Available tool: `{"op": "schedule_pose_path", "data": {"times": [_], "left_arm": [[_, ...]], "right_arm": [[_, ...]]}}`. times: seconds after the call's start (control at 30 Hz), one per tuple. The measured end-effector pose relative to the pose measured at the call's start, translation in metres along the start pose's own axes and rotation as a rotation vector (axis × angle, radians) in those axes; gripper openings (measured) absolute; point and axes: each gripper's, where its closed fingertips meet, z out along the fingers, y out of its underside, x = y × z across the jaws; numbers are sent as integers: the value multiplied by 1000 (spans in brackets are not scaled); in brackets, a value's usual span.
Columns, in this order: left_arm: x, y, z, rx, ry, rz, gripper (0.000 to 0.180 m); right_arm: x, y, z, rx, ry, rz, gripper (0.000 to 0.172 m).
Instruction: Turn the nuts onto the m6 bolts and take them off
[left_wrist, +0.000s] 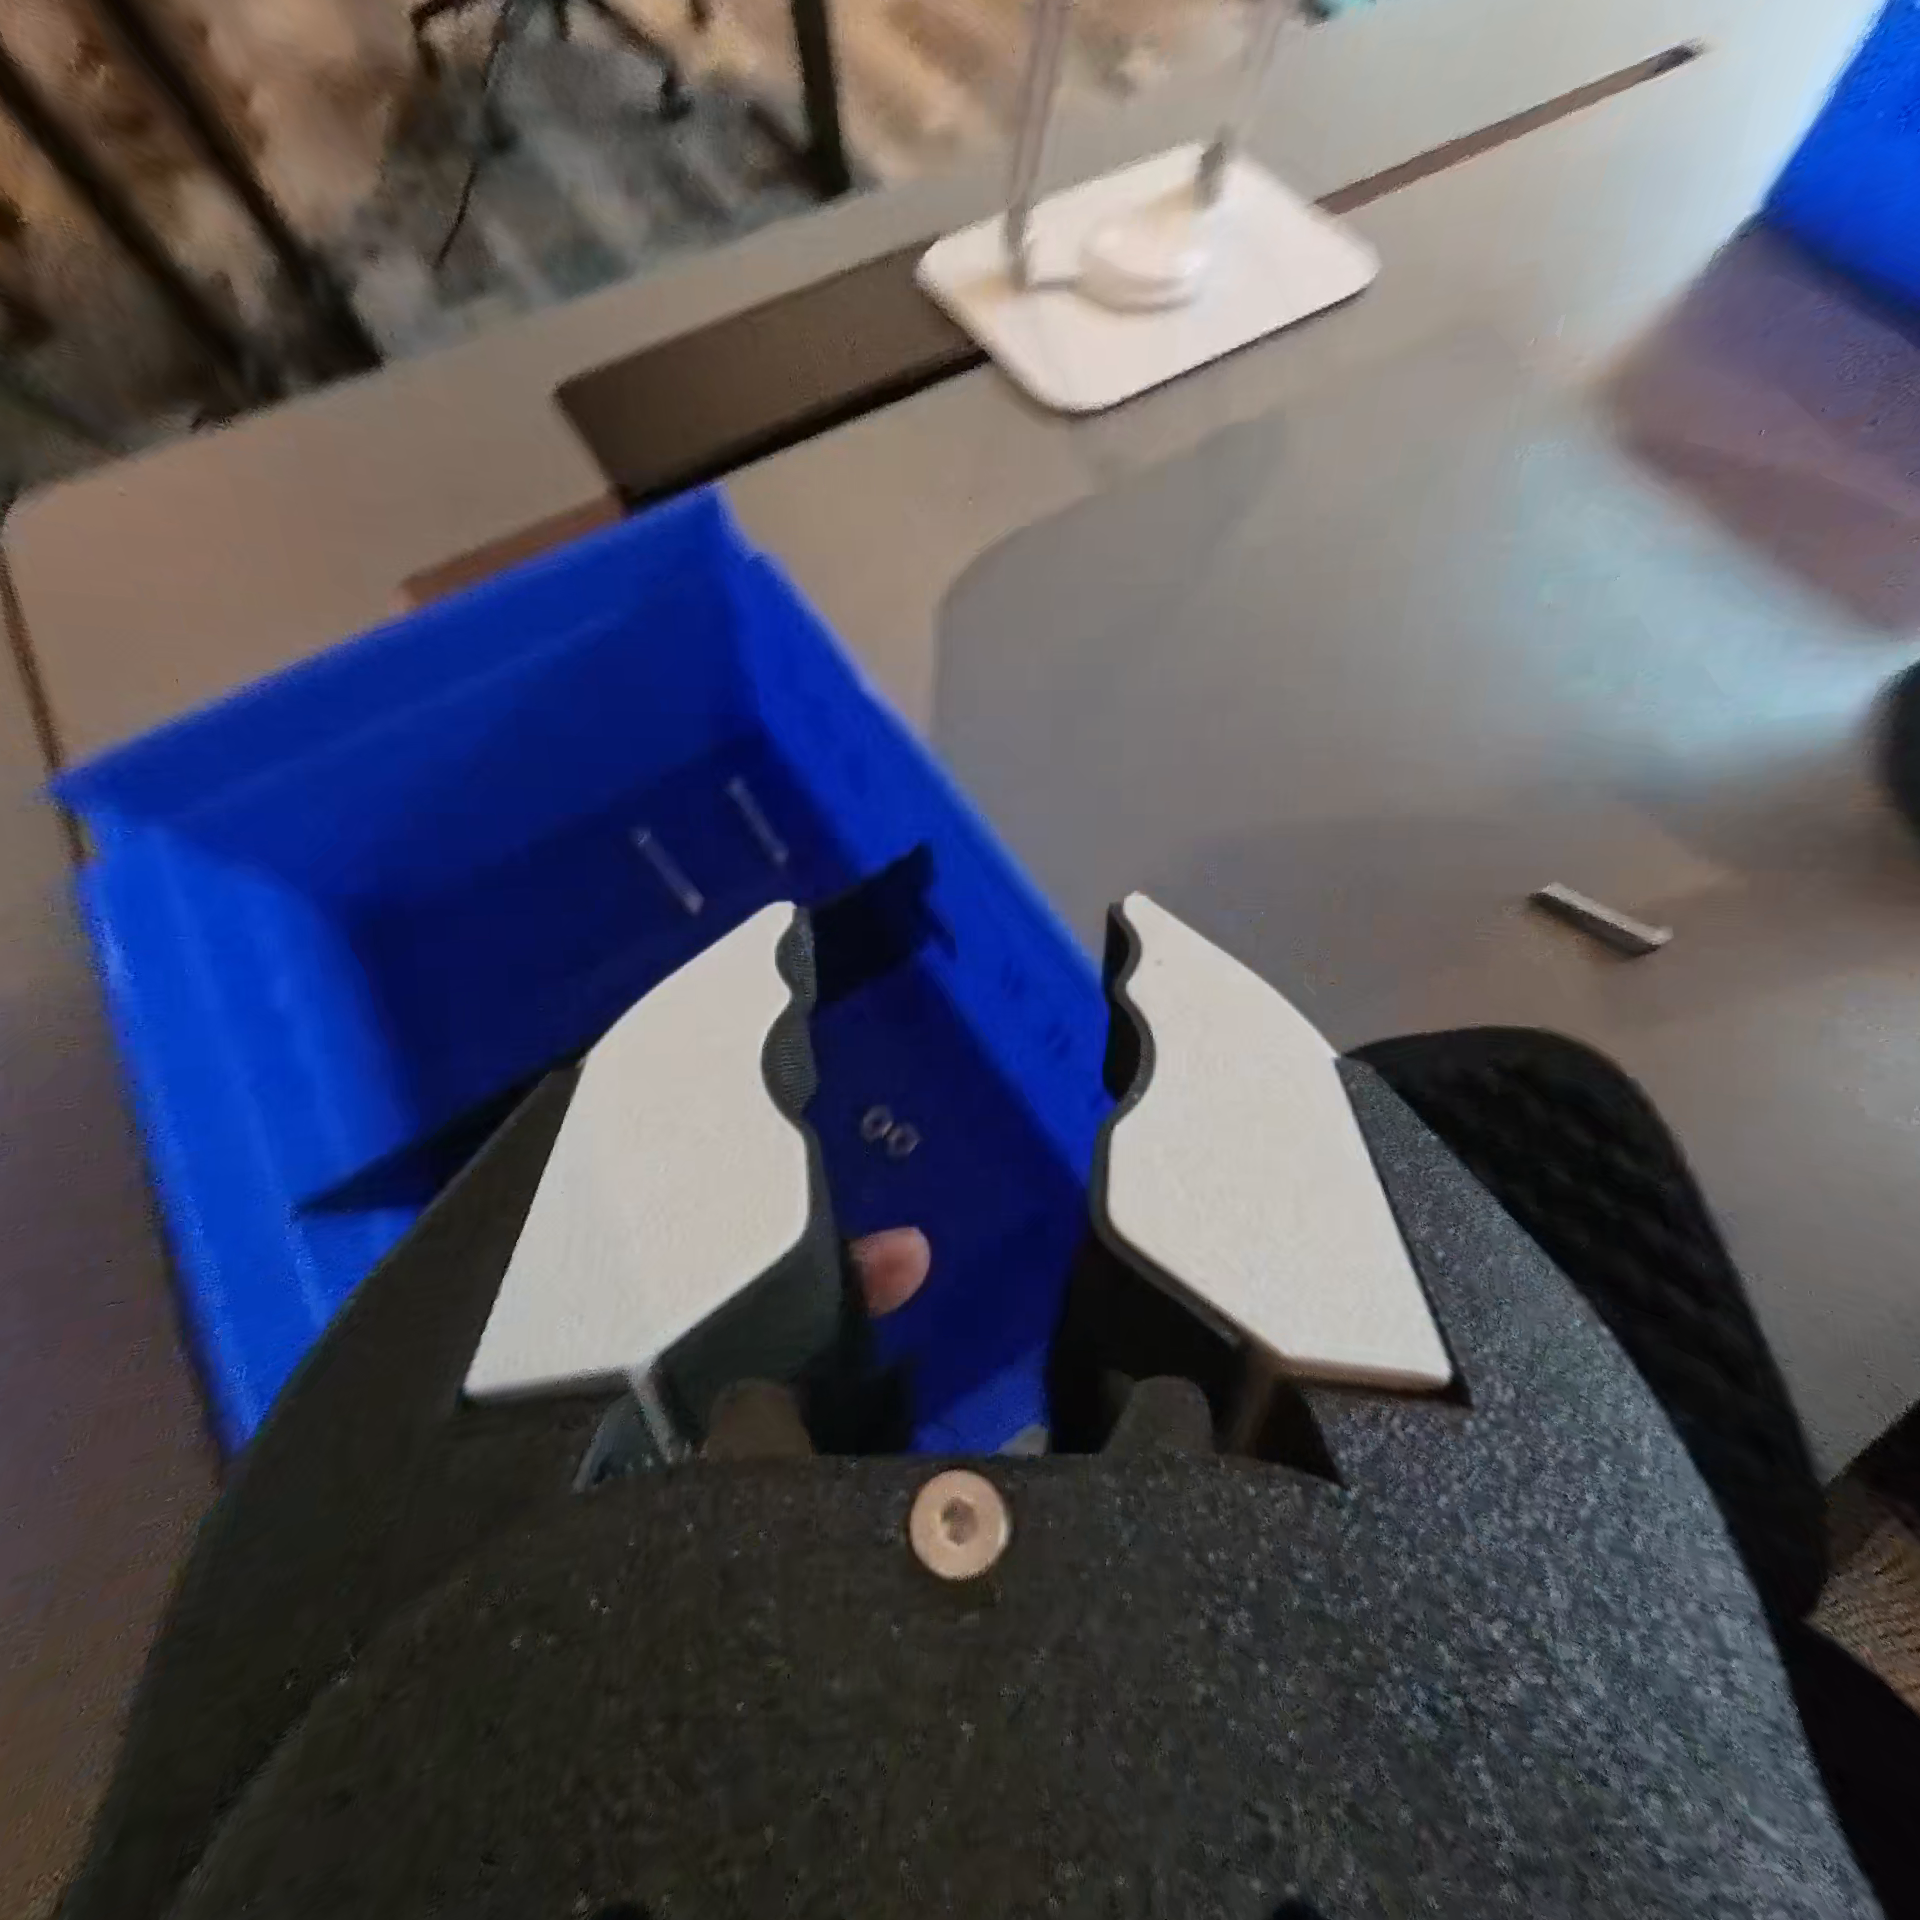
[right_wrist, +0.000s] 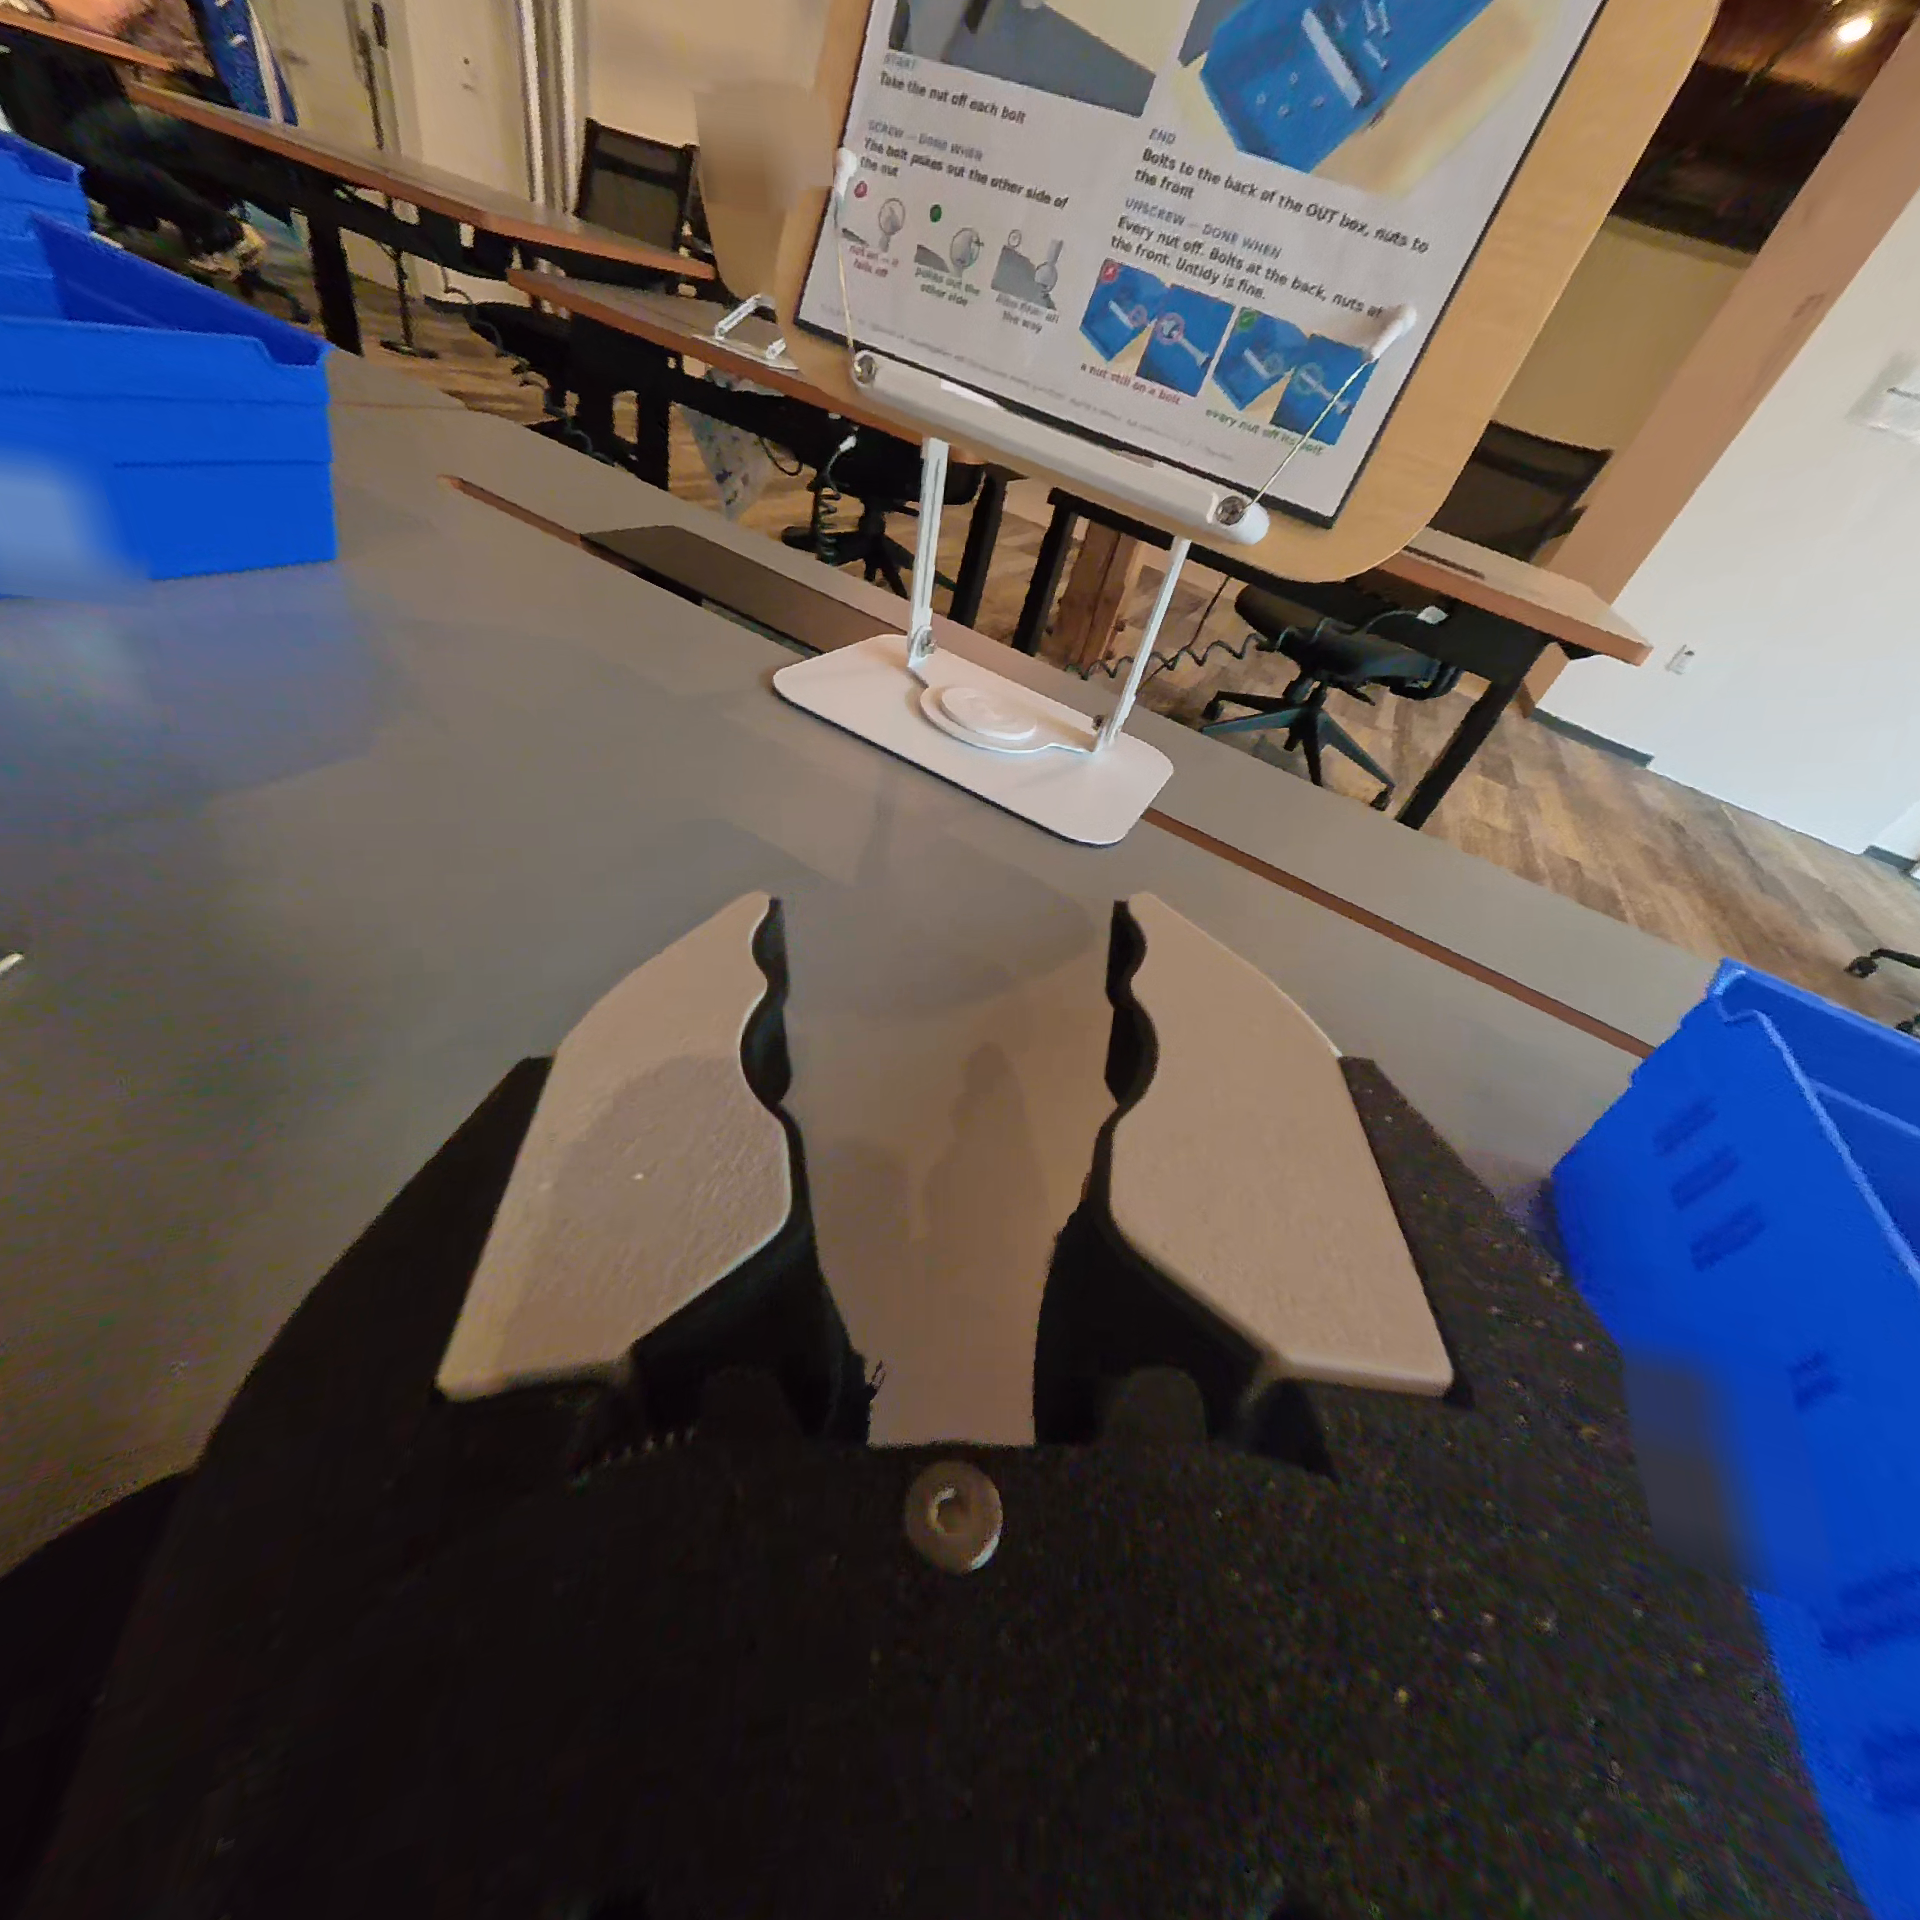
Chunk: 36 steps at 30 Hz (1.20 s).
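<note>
Two nuts (left_wrist: 891, 1130) lie in the front of the blue bin (left_wrist: 312, 1091), two bolts (left_wrist: 717, 842) at its back, long axes running away from the viewer. The left tongs (left_wrist: 951, 935) hang just above, spread and empty. The right tongs (right_wrist: 940, 935), likewise spread and empty, hover over bare grey surface (right_wrist: 520, 779), so the left is nearer.

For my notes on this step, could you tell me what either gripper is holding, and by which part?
Nothing is held. The left gripper is open above the blue bin; the right gripper is open over the bare table.

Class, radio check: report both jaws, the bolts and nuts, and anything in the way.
Both grippers, left and right, open and empty. Two bolts and two nuts loose in blue bin. Black divider between them.
</note>
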Motion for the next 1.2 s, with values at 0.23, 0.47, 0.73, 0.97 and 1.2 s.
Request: {"op": "schedule_pose_path", "data": {"times": [0.23, 0.47, 0.73, 0.97, 1.2], "left_arm": [[-35, 82, 24, -349, -24, 3, 51], [-52, 128, 61, -553, -49, -36, 30], [-43, 129, 77, -546, -2, -138, 33], [-44, 139, 79, -649, -59, -114, 34], [-46, 143, 80, -703, -70, -134, 32]], "right_arm": [[-6, 5, 2, -18, -65, 50, 61], [-7, 9, 5, -37, -69, 52, 61], [-6, 11, 7, -52, -64, 45, 62], [-3, 10, 6, -43, -57, 48, 62], [-3, 8, 5, -32, -57, 47, 62]]}}
